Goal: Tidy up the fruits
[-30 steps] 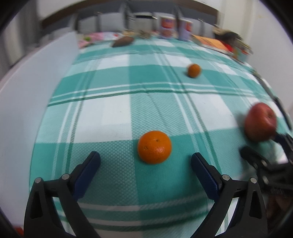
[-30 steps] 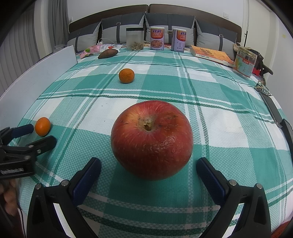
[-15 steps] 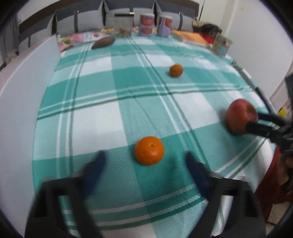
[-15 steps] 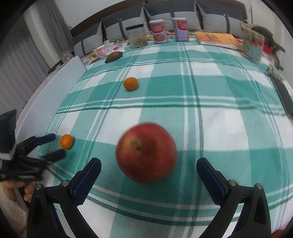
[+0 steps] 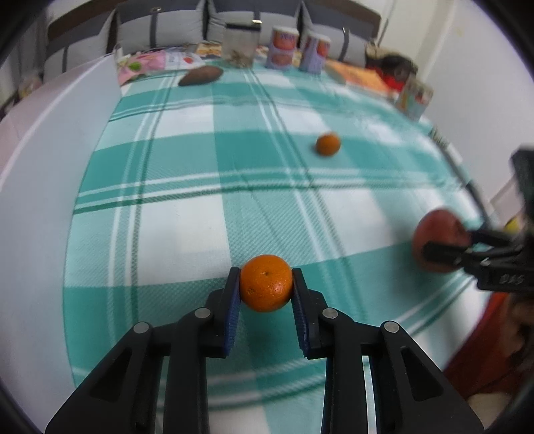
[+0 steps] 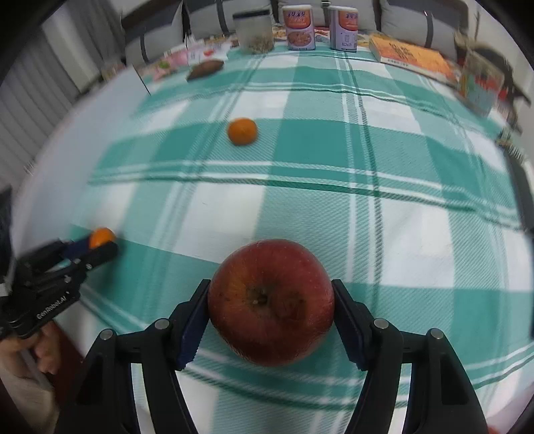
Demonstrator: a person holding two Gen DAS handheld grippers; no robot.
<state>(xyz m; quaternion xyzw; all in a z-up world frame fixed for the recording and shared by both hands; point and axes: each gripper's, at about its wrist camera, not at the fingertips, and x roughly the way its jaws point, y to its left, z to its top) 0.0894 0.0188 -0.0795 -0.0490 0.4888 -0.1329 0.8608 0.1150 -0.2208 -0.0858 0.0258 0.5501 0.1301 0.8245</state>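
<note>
My left gripper [image 5: 265, 271] is shut on a small orange [image 5: 267, 290], its blue pads pressing both sides just above the green checked cloth [image 5: 187, 233]. In the right wrist view a red apple [image 6: 271, 310] sits between the pads of my right gripper [image 6: 271, 283]; the jaws are closing and the pads touch its sides. Each view shows the other gripper at its edge: the apple [image 5: 437, 230] at the right, the held orange [image 6: 101, 236] at the left. A second orange [image 5: 328, 144] [image 6: 242, 131] lies loose on the cloth farther back.
At the far end stand a clear jar [image 6: 255, 31], two cans [image 6: 298, 28] and an orange book [image 6: 410, 55]. A brown sweet potato [image 6: 204, 70] lies at the back left. A white board [image 5: 40, 167] runs along the left side.
Both grippers stood open around their fruit a second ago. Now the left has shut on the orange and the right has closed in on the apple, and both have risen a little.
</note>
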